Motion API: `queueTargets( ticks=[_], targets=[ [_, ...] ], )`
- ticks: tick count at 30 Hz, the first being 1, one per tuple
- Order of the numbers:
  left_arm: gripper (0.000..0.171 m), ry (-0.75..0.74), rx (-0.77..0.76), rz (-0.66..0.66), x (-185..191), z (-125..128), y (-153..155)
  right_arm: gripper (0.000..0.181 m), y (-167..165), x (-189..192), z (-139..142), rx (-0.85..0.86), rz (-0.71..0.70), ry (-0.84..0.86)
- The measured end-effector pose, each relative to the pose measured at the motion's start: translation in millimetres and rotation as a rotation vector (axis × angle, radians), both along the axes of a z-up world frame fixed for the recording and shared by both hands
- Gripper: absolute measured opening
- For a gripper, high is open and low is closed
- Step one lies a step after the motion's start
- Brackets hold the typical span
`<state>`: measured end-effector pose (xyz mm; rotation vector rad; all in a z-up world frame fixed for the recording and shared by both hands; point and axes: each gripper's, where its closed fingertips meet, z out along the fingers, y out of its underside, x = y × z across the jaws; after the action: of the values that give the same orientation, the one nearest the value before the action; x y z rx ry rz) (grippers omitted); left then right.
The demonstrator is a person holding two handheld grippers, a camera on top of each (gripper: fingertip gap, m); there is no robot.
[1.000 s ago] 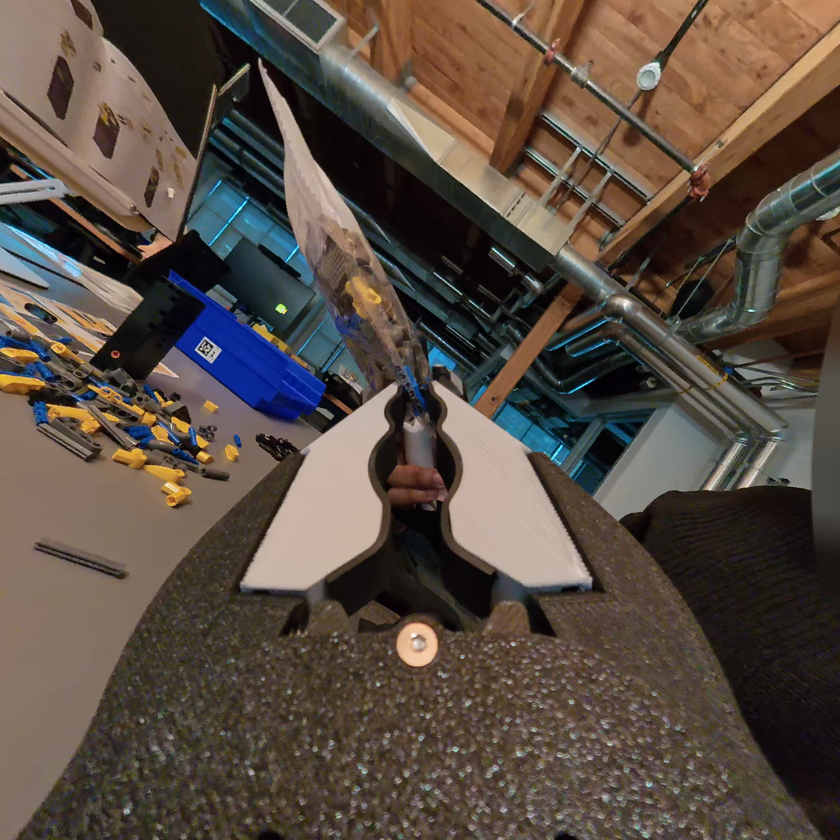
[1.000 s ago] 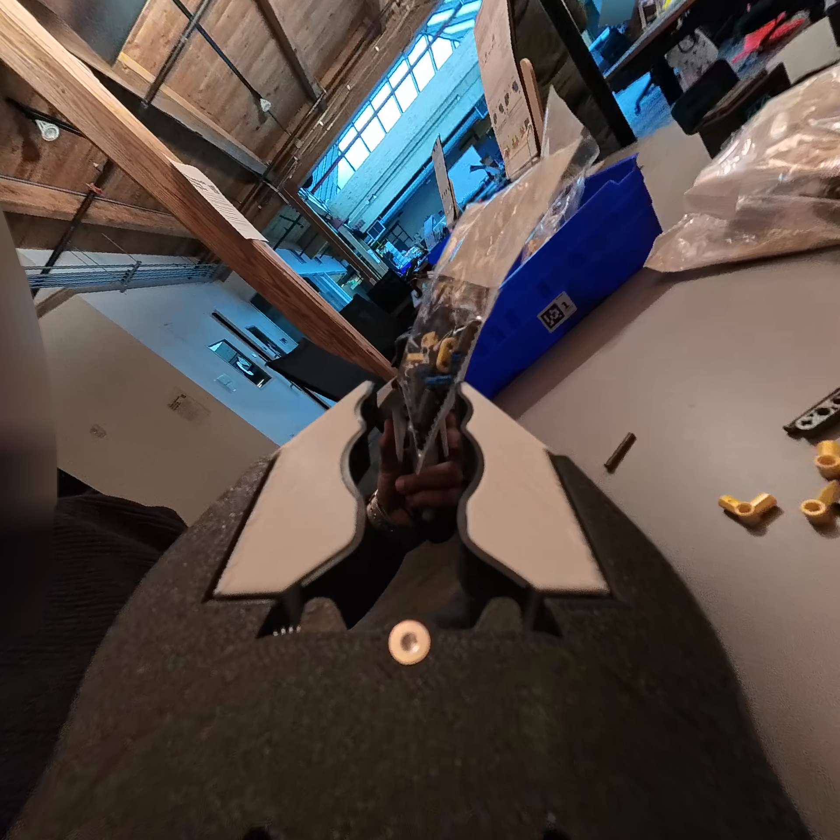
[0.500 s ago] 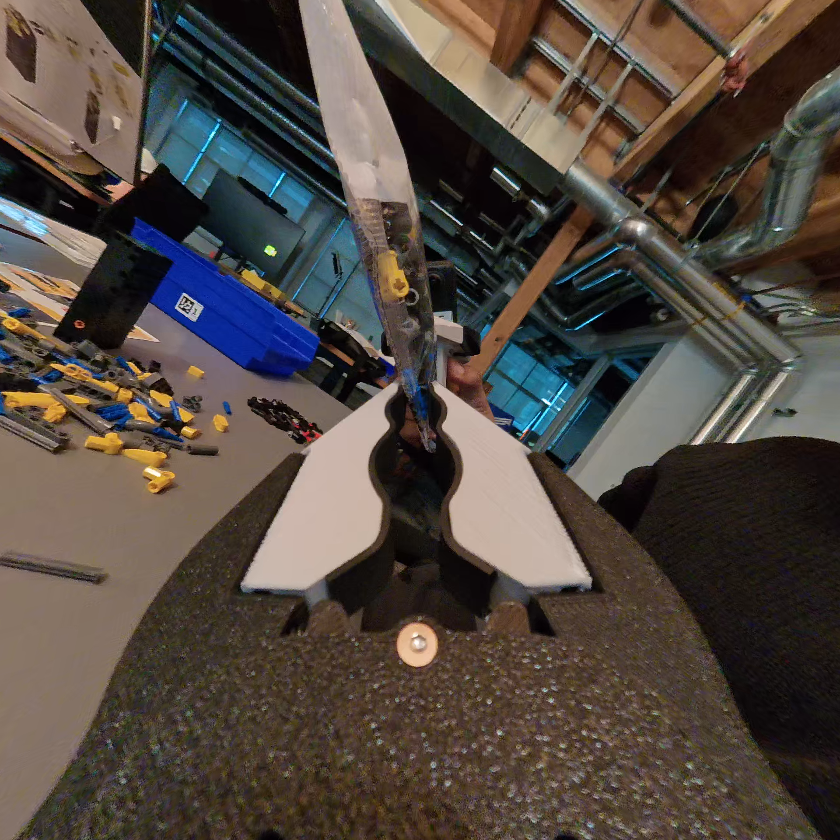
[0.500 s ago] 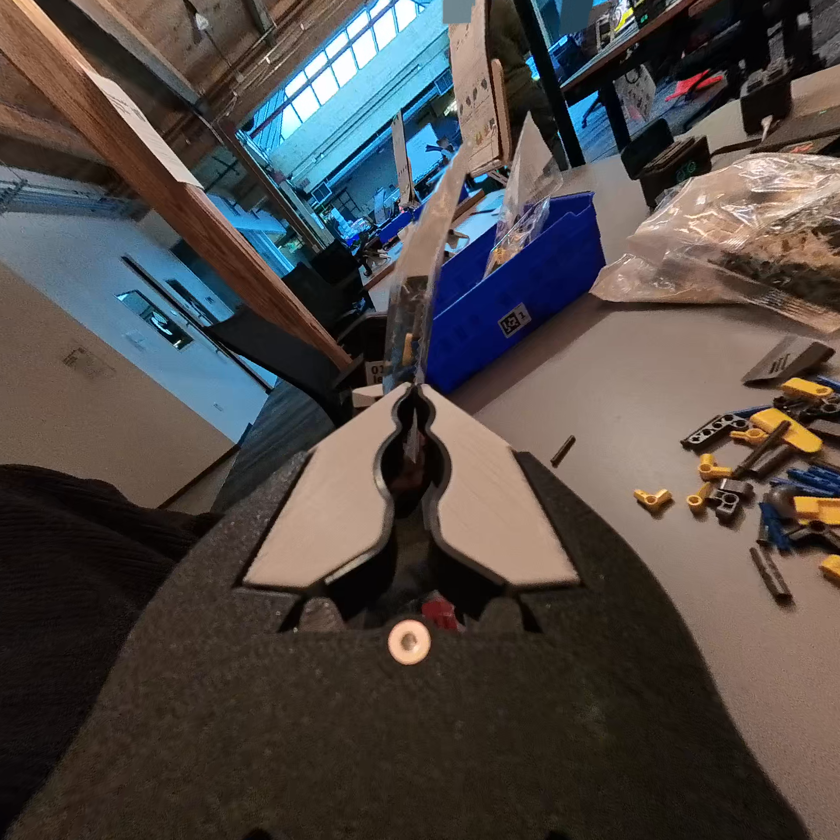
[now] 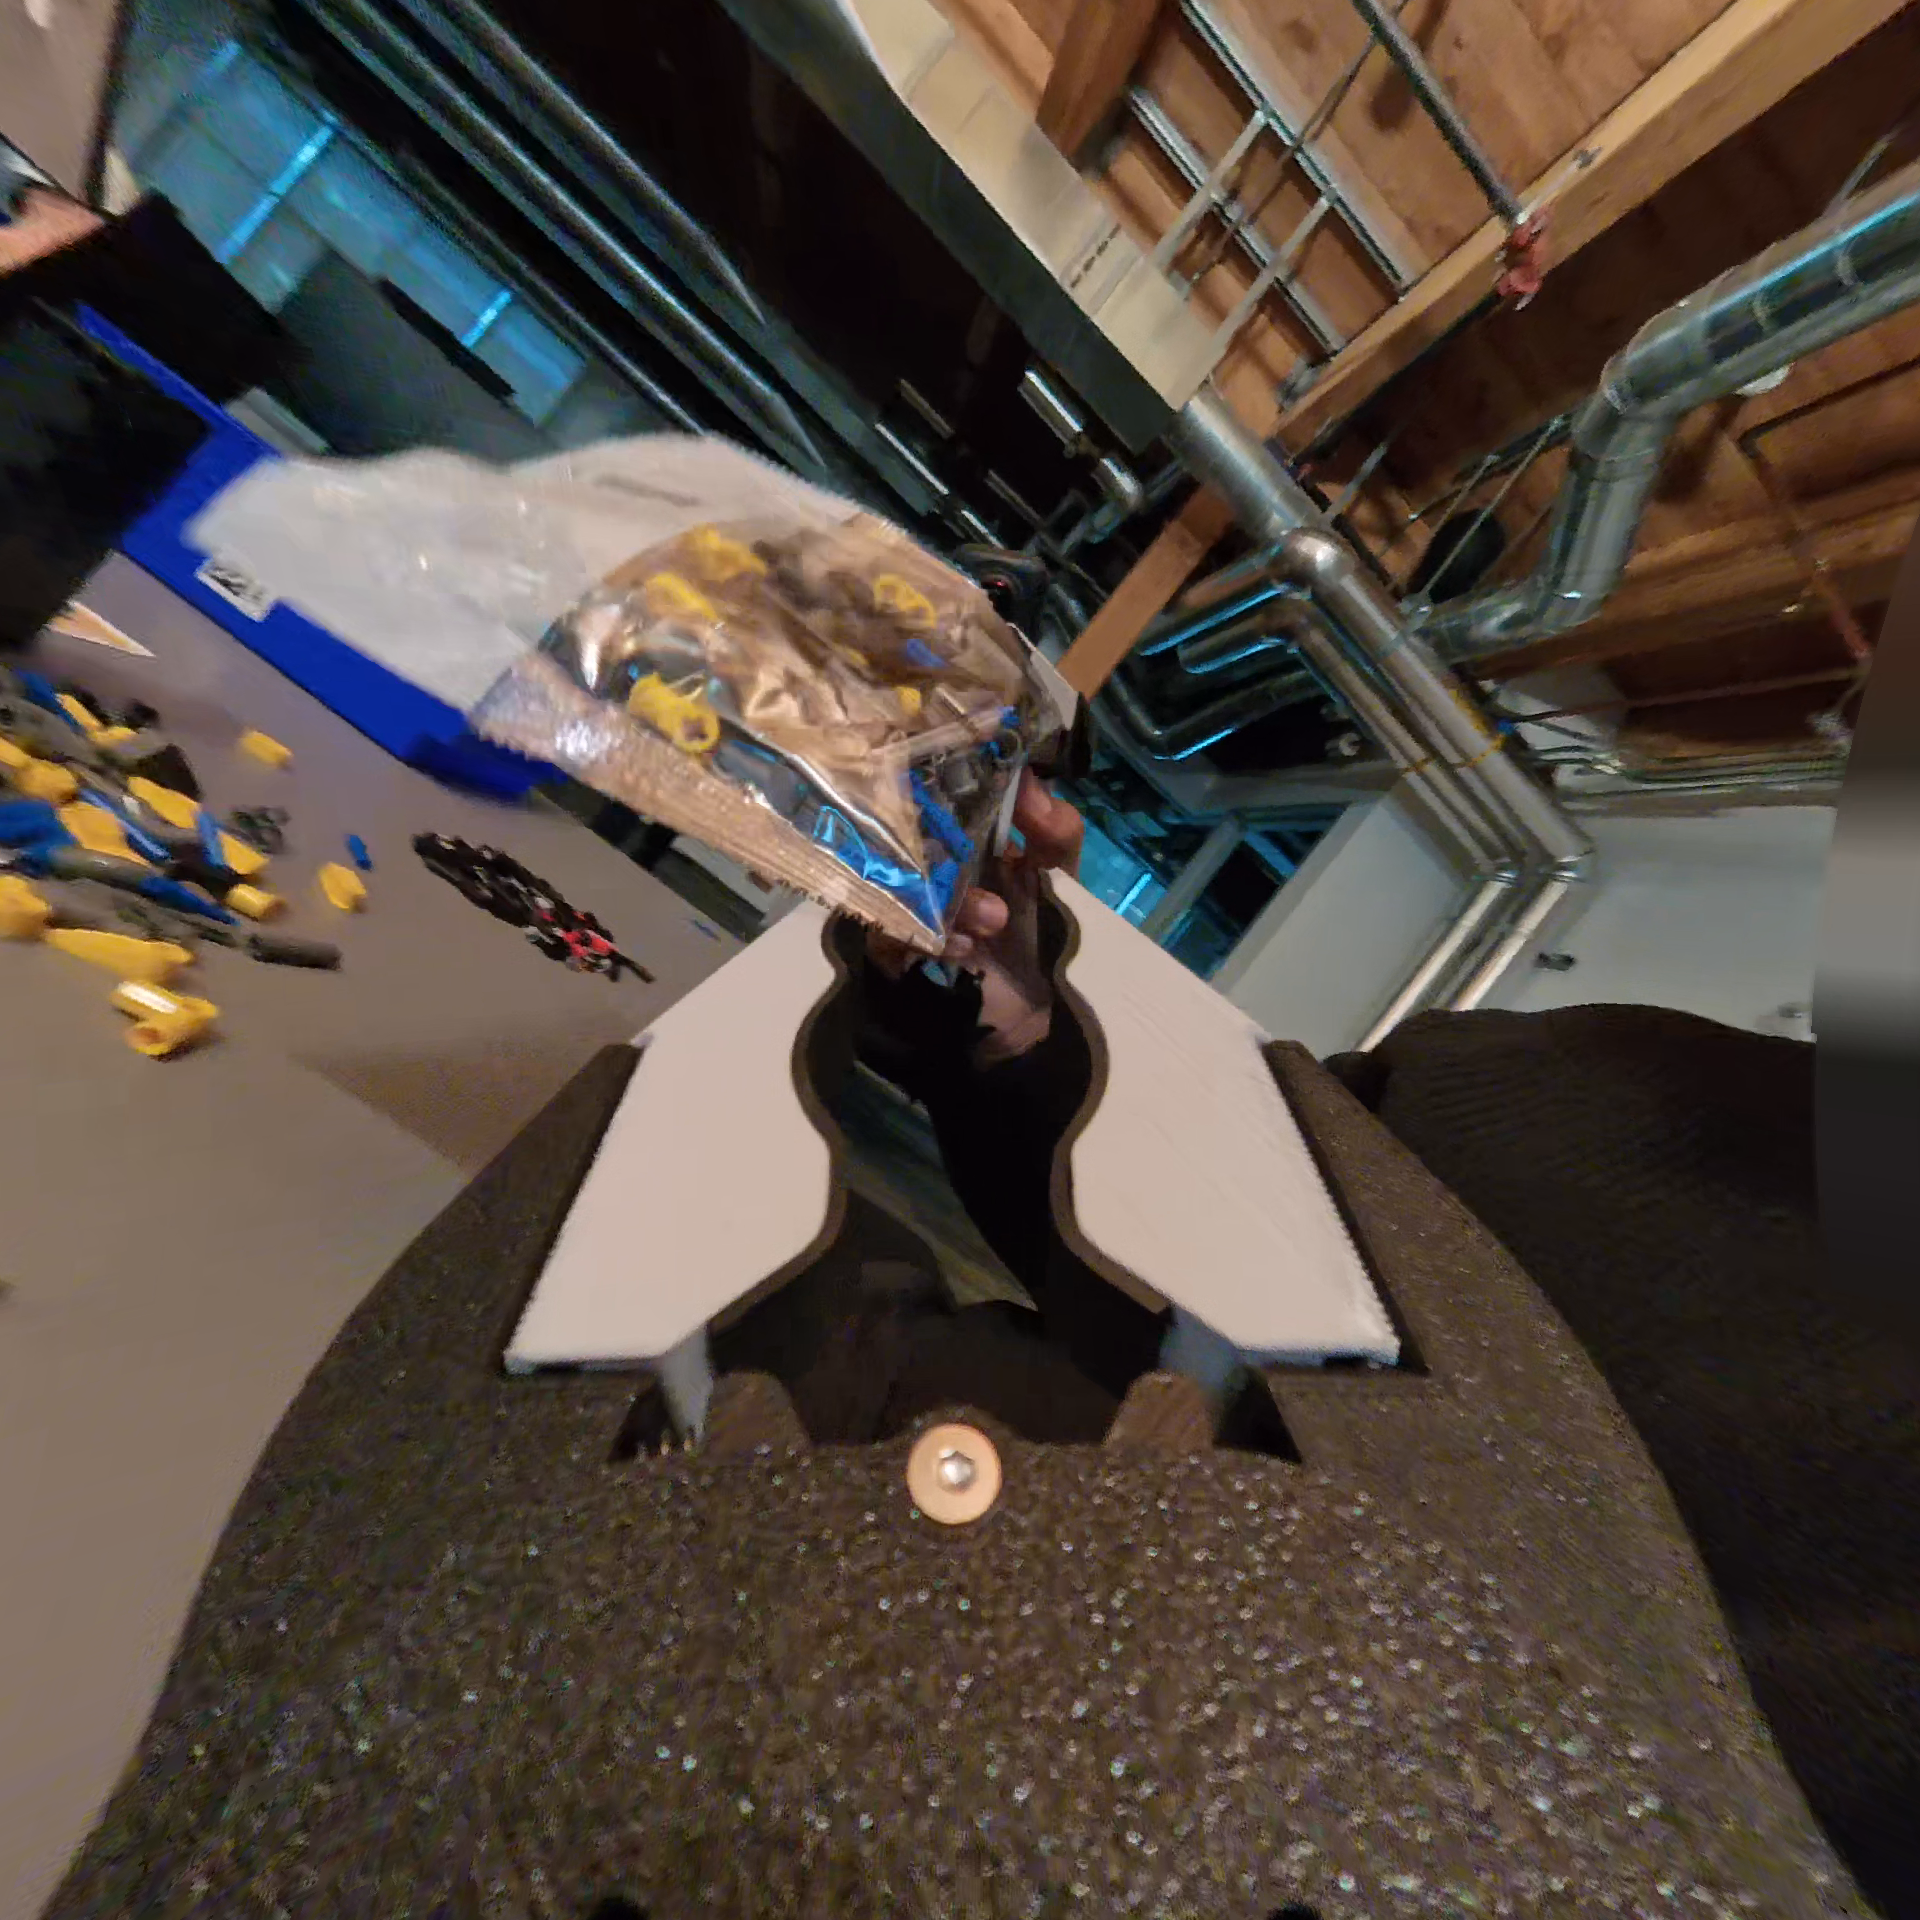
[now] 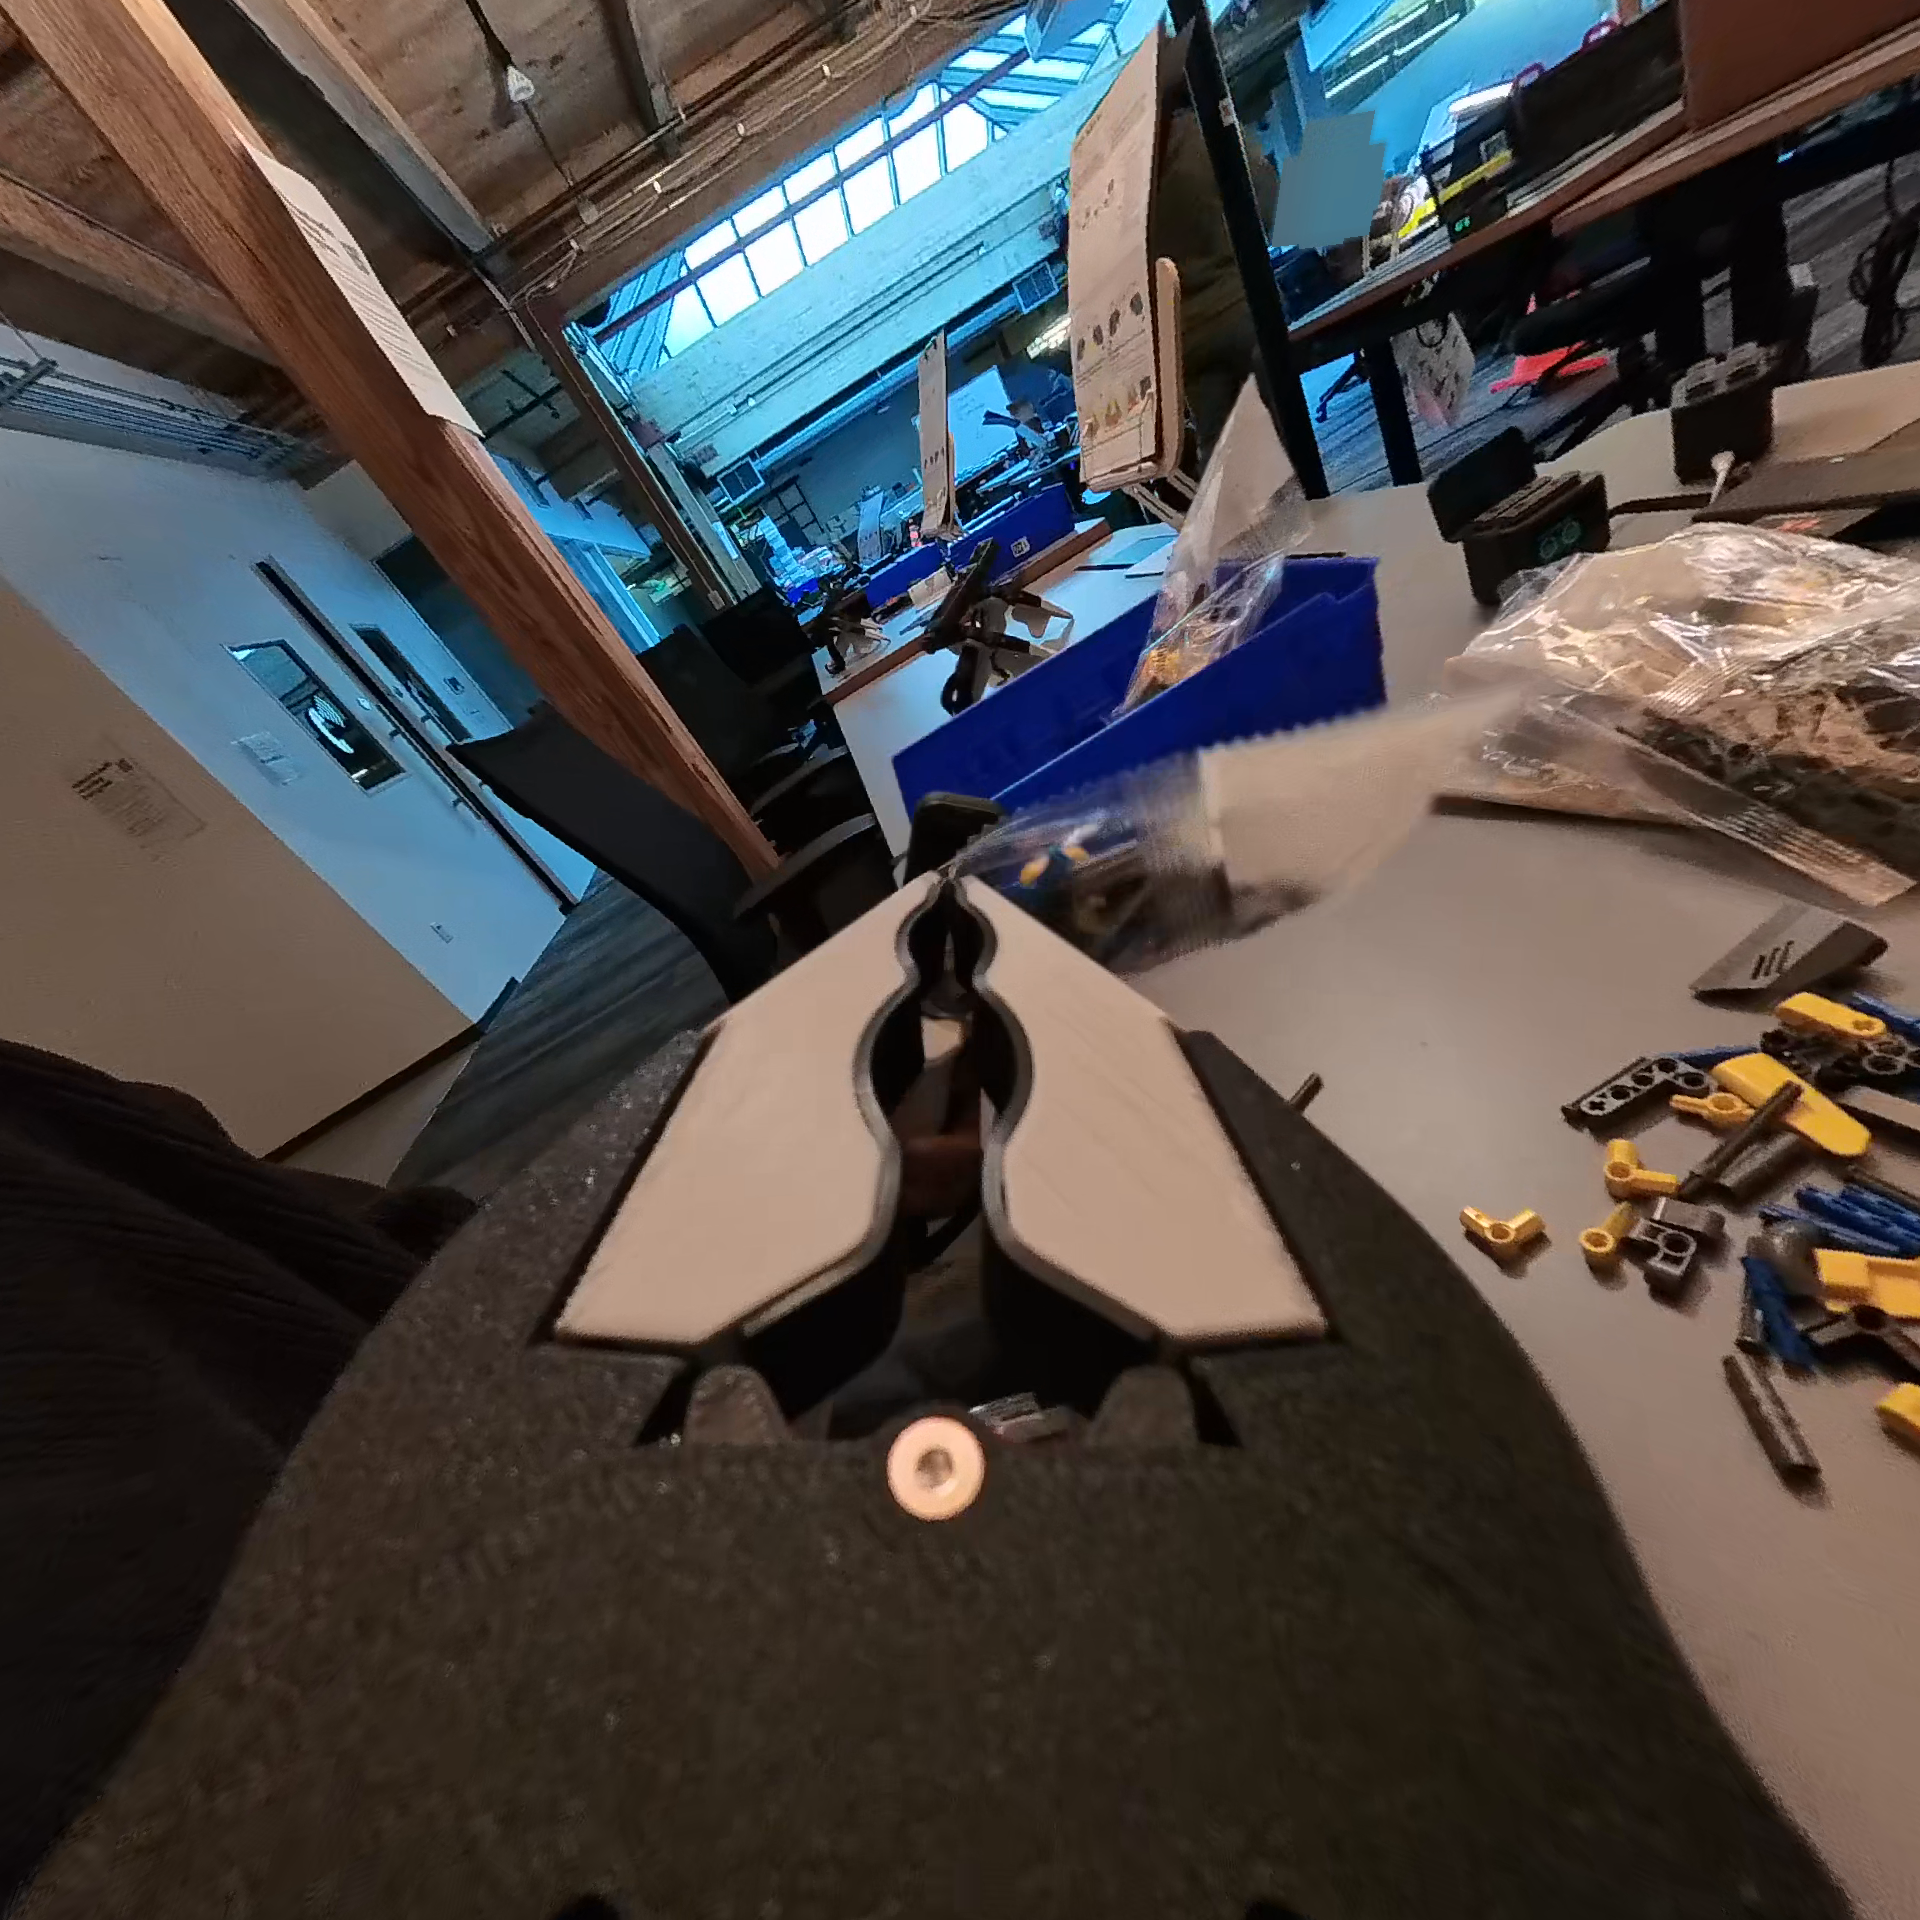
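A small clear plastic bag (image 5: 748, 707) of yellow, blue and black building parts hangs in the air above the grey table (image 5: 208, 1195). My left gripper (image 5: 940, 914) is open, and the bag's lower corner sits just at its tips without being clamped. My right gripper (image 6: 948, 881) is shut on a corner of the bag (image 6: 1143, 862), which stretches out to the right, blurred. The right gripper and the hand holding it show behind the bag in the left wrist view (image 5: 1039, 821).
Loose yellow, blue and black parts (image 6: 1766, 1164) lie on the table (image 6: 1403, 1039), also in the left wrist view (image 5: 125, 852). A blue bin (image 6: 1091, 707) and a large clear bag of parts (image 6: 1714, 665) stand farther back. A black chain pile (image 5: 520, 904) lies nearby. Tip to tip, the grippers are about 8 centimeters apart.
My left gripper has opened and let go of the bag. The bag has swung from upright to lying sideways, held only by the right gripper. Both views have tilted down towards the table.
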<state>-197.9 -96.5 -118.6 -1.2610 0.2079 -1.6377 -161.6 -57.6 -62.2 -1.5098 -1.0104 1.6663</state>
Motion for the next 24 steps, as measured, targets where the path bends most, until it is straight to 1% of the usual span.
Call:
queueTargets(
  ticks=[2,4,6,11,16,18,20,21,22,24],
  targets=[
    [0.029,-0.015,-0.001,-0.01,3,1,-1,0.0,0,2,2,0.0,0.002,0.007],
    [0.021,-0.007,-0.007,-0.014,5,0,0,0.0,0,3,3,-0.007,0.006,0.012],
    [0.016,-0.048,-0.003,-0.023,2,4,-2,0.0,0,4,3,-0.012,0.012,0.014],
    [0.019,-0.129,0.01,-0.048,-7,11,-6,0.0,-10,5,8,0.021,0.06,0.038],
    [0.021,-0.233,0.0,-0.133,-9,15,-11,0.0,-27,5,15,0.13,0.112,0.037],
    [0.02,-0.217,-0.019,-0.16,-3,12,-12,0.0,-43,8,26,0.181,0.174,0.068],
    [0.02,-0.189,-0.057,-0.208,7,7,-12,0.0,-72,23,54,0.206,0.309,0.189],
    [0.021,-0.199,-0.048,-0.231,9,9,-15,0.0,-83,33,68,0.222,0.362,0.244],
    [0.021,-0.216,-0.04,-0.246,11,11,-17,0.0,-87,38,76,0.248,0.361,0.255],
    [0.021,-0.251,-0.028,-0.292,16,15,-23,0.0,-87,40,73,0.346,0.305,0.171]
  ],
)
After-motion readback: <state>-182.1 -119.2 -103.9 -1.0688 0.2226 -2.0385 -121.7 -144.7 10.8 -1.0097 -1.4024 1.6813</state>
